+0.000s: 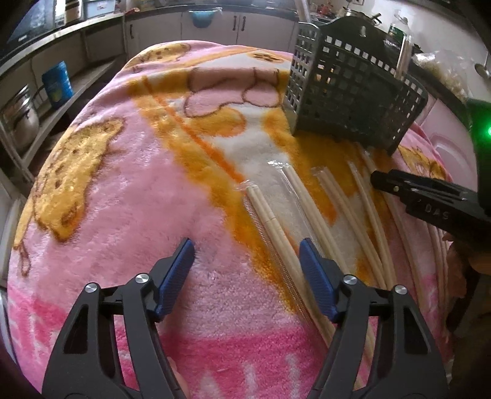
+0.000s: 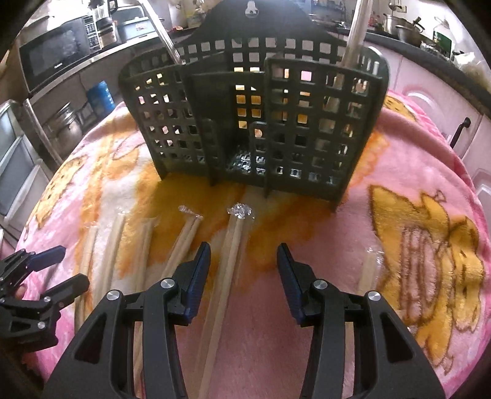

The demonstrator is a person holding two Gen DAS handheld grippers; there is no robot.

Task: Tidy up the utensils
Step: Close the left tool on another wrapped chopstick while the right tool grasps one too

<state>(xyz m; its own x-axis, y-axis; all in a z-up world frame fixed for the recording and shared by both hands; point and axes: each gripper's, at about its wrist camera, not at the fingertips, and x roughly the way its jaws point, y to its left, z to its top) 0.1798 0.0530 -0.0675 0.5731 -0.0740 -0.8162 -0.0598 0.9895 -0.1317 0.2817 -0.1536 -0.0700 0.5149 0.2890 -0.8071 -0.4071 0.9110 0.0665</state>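
Left tool (image 1: 247, 248) open over wrapped chopsticks (image 1: 270, 227), basket (image 1: 353, 92) beyond.

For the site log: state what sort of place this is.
Most likely a home kitchen: a microwave on the counter, steel pots at the far counter and cabinets along the wall. The work surface is covered with a pink blanket.

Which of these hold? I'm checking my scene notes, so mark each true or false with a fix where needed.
1. The dark plastic lattice utensil caddy stands upright on the pink fleece blanket. True.
2. The right gripper clamps a wrapped pair of chopsticks. False: its jaws stand apart above the pair.
3. The left gripper is open. True.
4. All chopsticks are in the caddy. False: several wrapped pairs lie on the blanket.
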